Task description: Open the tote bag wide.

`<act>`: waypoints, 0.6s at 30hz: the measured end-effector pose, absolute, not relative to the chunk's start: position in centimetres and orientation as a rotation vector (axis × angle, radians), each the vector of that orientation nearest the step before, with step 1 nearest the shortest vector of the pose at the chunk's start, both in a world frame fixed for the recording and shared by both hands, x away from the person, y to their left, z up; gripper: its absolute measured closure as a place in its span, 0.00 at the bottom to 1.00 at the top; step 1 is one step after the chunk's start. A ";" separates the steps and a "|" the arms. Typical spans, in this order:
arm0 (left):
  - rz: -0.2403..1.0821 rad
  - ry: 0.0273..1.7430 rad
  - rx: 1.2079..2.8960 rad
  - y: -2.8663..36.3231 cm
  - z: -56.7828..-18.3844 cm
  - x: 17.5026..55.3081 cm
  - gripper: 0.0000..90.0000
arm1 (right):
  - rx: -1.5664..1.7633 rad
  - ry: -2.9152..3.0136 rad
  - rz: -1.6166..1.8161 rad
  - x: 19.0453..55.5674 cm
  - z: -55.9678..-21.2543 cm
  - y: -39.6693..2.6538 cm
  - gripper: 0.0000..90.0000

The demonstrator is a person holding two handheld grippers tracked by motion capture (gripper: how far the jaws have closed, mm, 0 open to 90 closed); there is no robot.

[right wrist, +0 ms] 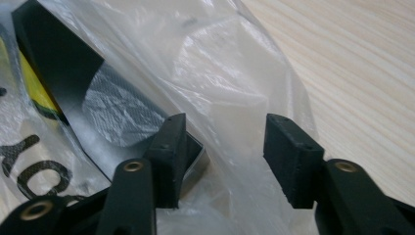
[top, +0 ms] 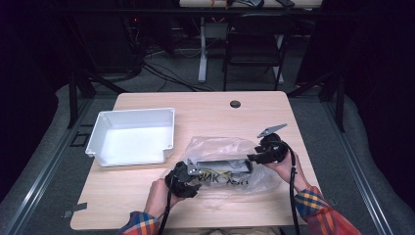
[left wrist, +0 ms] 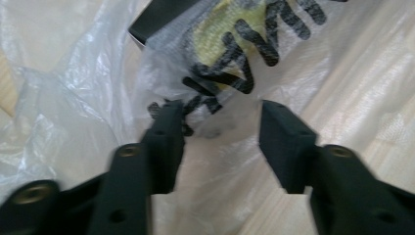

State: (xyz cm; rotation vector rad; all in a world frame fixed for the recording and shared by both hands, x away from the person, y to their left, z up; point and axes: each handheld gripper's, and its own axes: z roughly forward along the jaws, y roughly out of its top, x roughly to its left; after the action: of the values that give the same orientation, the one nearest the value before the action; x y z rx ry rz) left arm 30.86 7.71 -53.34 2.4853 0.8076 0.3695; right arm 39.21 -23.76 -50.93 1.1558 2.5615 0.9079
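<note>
At table's near edge: a clear plastic bag [top: 230, 166] lies at about 5 o'clock from the table [top: 205, 107] centre, with both grippers at its ends.
Bag: crumpled and see-through, printed with black letters over a yellow patch; it rests on the wood.
Box: a grey, flat box [top: 220, 165] sits inside the bag, lying level across it.
Left gripper: the left gripper [top: 188, 175] is at the bag's 9 o'clock end, held in the left hand [top: 159, 193].
Left jaws: in the left gripper view they stand half apart, with bag film and black lettering between the tips; whether the pads press the film, I cannot tell.
Right gripper: the right gripper [top: 252, 158] is at the bag's 3 o'clock end, held in the right hand [top: 286, 169].
Right jaws: in the right gripper view they stand half apart, with film and the box's corner between them; no firm pinch shows.
Tray: a white tray [top: 105, 149] stands at 10 o'clock from the bag, well apart.
Sleeves: plaid cuffs [top: 313, 200] come in at 6 o'clock.
</note>
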 end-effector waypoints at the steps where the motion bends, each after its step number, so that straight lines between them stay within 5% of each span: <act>1: 0.366 0.804 2.484 7.8 -53.4 30.9 0.67 | 1.162 2.558 0.895 39.1 -51.0 -23.9 0.59; 8: 0.393 0.802 2.516 7.5 -54.1 30.9 0.98 | 1.196 2.573 0.802 39.0 -51.5 -24.8 0.63; 18: 0.181 0.701 2.634 8.4 -54.6 30.9 1.00 | 1.210 2.571 0.715 39.8 -53.4 -23.8 0.88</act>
State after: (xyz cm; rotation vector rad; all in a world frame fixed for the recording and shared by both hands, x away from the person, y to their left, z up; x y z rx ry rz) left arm 30.87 8.38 -54.55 2.6343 0.7010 0.1814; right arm 39.80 -23.77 -53.39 1.2105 2.5710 0.7145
